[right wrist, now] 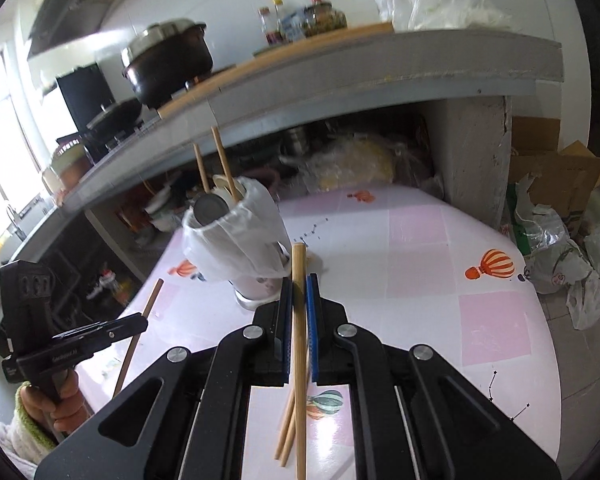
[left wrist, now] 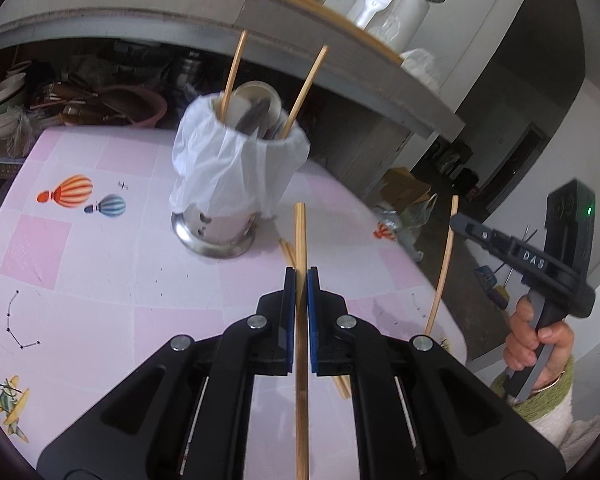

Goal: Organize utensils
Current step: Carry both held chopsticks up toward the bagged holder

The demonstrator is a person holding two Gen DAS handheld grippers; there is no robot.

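Observation:
A steel utensil holder (left wrist: 216, 236) wrapped in a white plastic bag (left wrist: 236, 164) stands on the pink table (left wrist: 100, 280); it holds two chopsticks (left wrist: 233, 74) and a spoon. It also shows in the right wrist view (right wrist: 256, 288). My left gripper (left wrist: 301, 276) is shut on a bamboo chopstick (left wrist: 300, 236), held above the table just short of the holder. My right gripper (right wrist: 299, 282) is shut on another chopstick (right wrist: 299, 264); it shows at the right of the left wrist view (left wrist: 458, 222) with its chopstick (left wrist: 444, 268). Loose chopsticks (right wrist: 287, 428) lie on the table under the grippers.
A grey concrete counter (right wrist: 340, 76) overhangs the table's far side, with pots (right wrist: 168, 60) and bottles on top and bowls (left wrist: 6, 108) stored beneath. Plastic bags (right wrist: 556, 252) and cardboard boxes sit on the floor past the table's right edge.

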